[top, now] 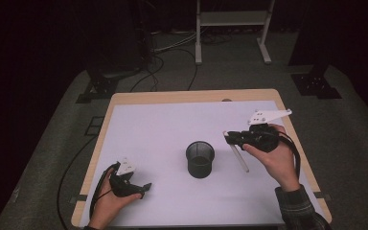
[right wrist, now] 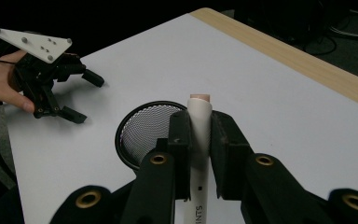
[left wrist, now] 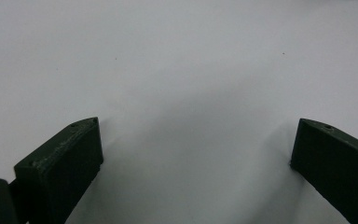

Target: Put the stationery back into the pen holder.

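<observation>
left gripper [top: 146,186] idle on the table [top: 163,120], fingers spread, nothing in them. cup [top: 200,159] sits mid-table. right gripper [top: 231,137] clamps the pen [top: 238,155] beside the cup. next: tip it upright over the cup, then release.

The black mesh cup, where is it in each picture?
High view: the mesh cup stands mid-table on the white mat, between the two grippers.
Right gripper view: the cup sits just left of the jaws, behind the white marker they clamp.
Left gripper view: bare mat between the open jaws.
Shared landmark: the white mat.
</observation>
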{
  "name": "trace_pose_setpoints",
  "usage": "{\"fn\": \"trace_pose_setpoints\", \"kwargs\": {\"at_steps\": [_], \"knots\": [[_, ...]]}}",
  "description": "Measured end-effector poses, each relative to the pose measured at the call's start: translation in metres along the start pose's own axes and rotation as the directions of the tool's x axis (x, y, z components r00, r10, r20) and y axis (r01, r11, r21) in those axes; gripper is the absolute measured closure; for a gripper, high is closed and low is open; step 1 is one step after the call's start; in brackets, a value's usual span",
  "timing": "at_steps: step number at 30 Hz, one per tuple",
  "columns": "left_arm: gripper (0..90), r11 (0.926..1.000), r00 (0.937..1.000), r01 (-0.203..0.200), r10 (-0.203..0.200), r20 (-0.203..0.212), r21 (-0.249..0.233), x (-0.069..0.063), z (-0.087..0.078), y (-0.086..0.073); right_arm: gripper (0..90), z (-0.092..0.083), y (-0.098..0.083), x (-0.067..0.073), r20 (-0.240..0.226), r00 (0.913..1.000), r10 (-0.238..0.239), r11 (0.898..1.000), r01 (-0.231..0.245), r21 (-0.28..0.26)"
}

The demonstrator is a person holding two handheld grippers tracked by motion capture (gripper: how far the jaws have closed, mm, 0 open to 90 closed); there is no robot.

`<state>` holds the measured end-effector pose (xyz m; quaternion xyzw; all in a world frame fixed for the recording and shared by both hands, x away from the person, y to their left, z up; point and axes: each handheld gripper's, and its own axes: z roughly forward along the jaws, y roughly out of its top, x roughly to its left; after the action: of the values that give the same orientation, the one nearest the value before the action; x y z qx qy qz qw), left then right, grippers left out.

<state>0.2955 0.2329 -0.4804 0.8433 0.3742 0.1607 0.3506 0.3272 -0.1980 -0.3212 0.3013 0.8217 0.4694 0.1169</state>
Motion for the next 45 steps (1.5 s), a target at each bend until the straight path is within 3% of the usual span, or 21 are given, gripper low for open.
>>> {"fn": "trace_pose_setpoints", "kwargs": {"at_steps": [17, 26, 37, 45], "knots": [[1.1, 1.0, 1.0, -0.002, 0.002, 0.0, 0.001, 0.0, 0.0, 0.0, 77.9, 0.014, 0.03, 0.007, -0.033, 0.9987, -0.038, 0.998, 0.036, -0.056], [1.2, 1.0, 1.0, -0.002, 0.002, -0.001, -0.003, 0.0, 0.0, 0.0, 77.9, 0.038, 0.051, 0.016, -0.063, 0.9955, -0.071, 0.995, 0.066, -0.071], [1.1, 1.0, 1.0, 0.003, -0.003, 0.001, -0.005, 0.0, 0.0, 0.0, 77.8, 0.062, 0.063, 0.021, -0.09, 0.9932, -0.075, 0.995, 0.069, -0.07], [1.1, 1.0, 1.0, 0.003, -0.003, 0.001, -0.005, 0.0, 0.0, 0.0, 77.9, 0.073, 0.061, 0.021, -0.097, 0.9922, -0.079, 0.996, 0.074, -0.057]]}}
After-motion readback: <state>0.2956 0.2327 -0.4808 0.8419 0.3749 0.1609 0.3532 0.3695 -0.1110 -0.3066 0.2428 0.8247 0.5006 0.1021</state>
